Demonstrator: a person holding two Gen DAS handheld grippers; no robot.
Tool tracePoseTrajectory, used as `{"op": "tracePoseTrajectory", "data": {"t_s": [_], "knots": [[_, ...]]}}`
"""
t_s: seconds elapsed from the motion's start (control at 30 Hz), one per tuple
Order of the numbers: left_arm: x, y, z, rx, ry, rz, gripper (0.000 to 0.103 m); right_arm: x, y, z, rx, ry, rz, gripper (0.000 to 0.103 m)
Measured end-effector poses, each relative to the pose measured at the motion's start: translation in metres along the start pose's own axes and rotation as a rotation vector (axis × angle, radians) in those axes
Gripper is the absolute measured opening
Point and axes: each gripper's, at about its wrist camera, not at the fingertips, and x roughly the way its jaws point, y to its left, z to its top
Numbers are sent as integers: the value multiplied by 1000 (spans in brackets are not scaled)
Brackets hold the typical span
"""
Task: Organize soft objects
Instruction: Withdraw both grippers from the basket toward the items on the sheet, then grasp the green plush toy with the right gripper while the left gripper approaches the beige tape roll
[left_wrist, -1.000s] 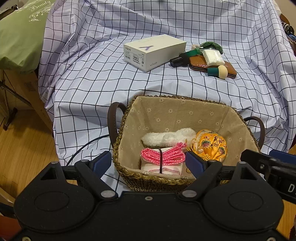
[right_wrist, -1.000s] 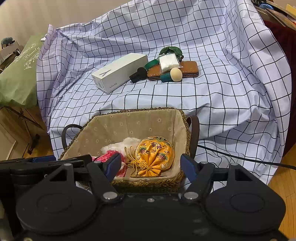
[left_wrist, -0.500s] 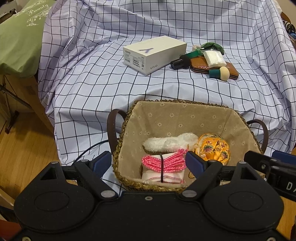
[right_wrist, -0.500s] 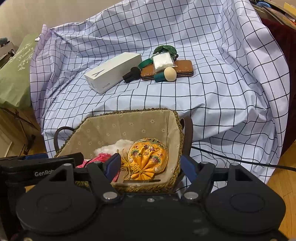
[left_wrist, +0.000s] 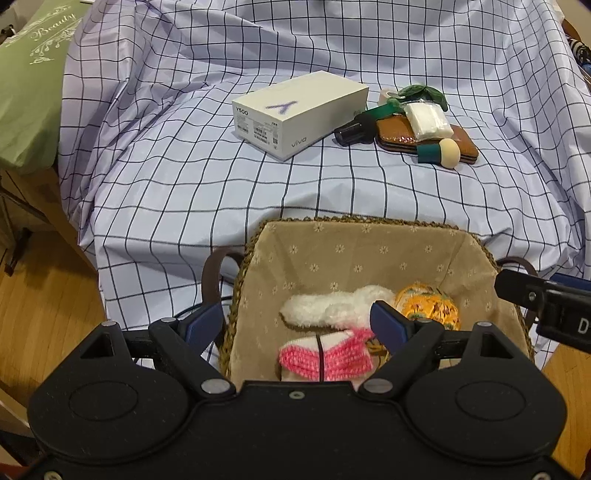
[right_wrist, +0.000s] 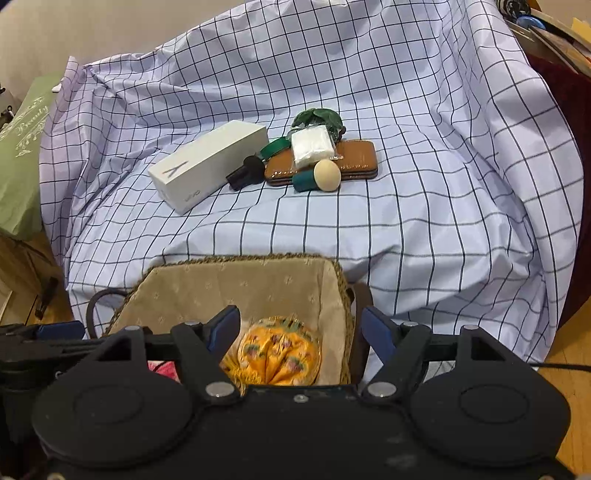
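Observation:
A woven basket (left_wrist: 369, 220) with a beige liner stands in front of the cloth-covered seat. In it lie a white fluffy piece (left_wrist: 332, 306), a pink knitted piece (left_wrist: 325, 358) and an orange embroidered pouch (left_wrist: 428, 302). My left gripper (left_wrist: 297, 325) hangs open over the basket's left side, one finger outside the wall and one above the contents, holding nothing. My right gripper (right_wrist: 301, 326) is above the basket's right side (right_wrist: 258, 257); its jaws are opening. The orange pouch (right_wrist: 280, 354) lies below them, not pressed. Each gripper's body shows at the edge of the other's view.
On the checked cloth (left_wrist: 184, 192) lie a white box (left_wrist: 303, 110), a brown case (left_wrist: 395, 129), a white tissue pack (left_wrist: 426, 120), a sponge puff (left_wrist: 448, 153) and a black brush (left_wrist: 354, 129). A green cushion (left_wrist: 26, 92) is at left, with wooden floor below.
The basket and its contents have slid lower in both views as both grippers moved forward toward the seat. Nothing was taken hold of.

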Motion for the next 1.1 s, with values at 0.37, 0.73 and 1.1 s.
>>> {"op": "tracePoseTrajectory", "data": {"t_s": [0.37,0.73,1.1], "knots": [[27,-2,41,24,11,-26,83,40,-1,49,-17,4,-35,74],[62,-12,78,53,25,-51,83,85,1,129,-29,-70,-71,77],[86,-20,99,82,47,-77,83,144,-9,218,55,-104,-57,89]]}}
